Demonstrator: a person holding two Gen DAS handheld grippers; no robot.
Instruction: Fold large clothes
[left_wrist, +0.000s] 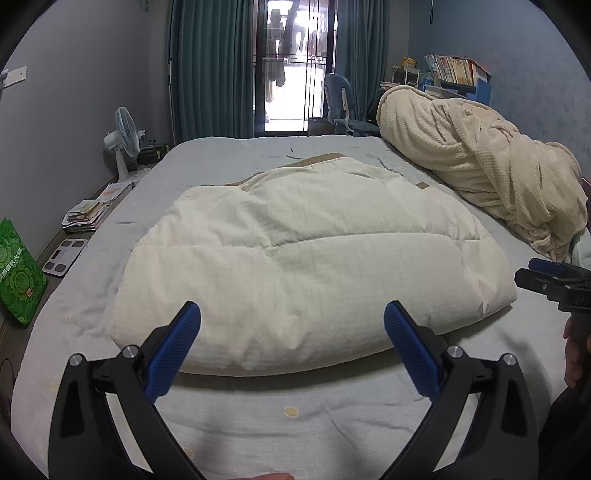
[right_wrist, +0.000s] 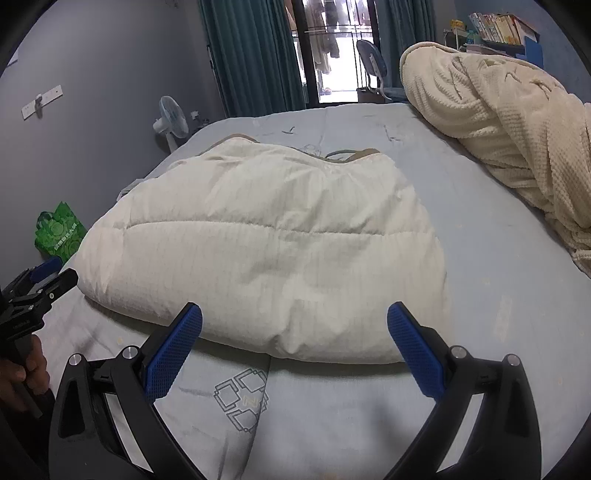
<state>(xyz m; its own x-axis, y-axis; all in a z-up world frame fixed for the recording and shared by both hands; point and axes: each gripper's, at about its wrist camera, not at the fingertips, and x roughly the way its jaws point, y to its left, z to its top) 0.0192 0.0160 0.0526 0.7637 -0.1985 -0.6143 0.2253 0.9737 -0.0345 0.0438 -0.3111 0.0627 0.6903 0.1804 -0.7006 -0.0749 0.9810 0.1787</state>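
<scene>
A cream quilted padded garment (left_wrist: 295, 258) (right_wrist: 266, 251) lies folded into a thick rounded bundle in the middle of the bed, its tan-trimmed edge at the far side. My left gripper (left_wrist: 291, 314) hovers open just in front of the bundle's near edge, nothing between its blue pads. My right gripper (right_wrist: 294, 315) is also open and empty, facing the bundle's near right part. Each gripper shows in the other's view: the right gripper (left_wrist: 546, 280) at the far right edge, the left gripper (right_wrist: 44, 280) at the far left, each held by a hand.
The light blue-grey bed sheet (left_wrist: 288, 413) (right_wrist: 480, 258) spreads around the bundle. A heaped cream fleece blanket (left_wrist: 480, 166) (right_wrist: 517, 129) lies along the right side. Left of the bed stand a fan (left_wrist: 123, 140), a scale (left_wrist: 64, 254), stacked papers and a green bag (left_wrist: 18, 273).
</scene>
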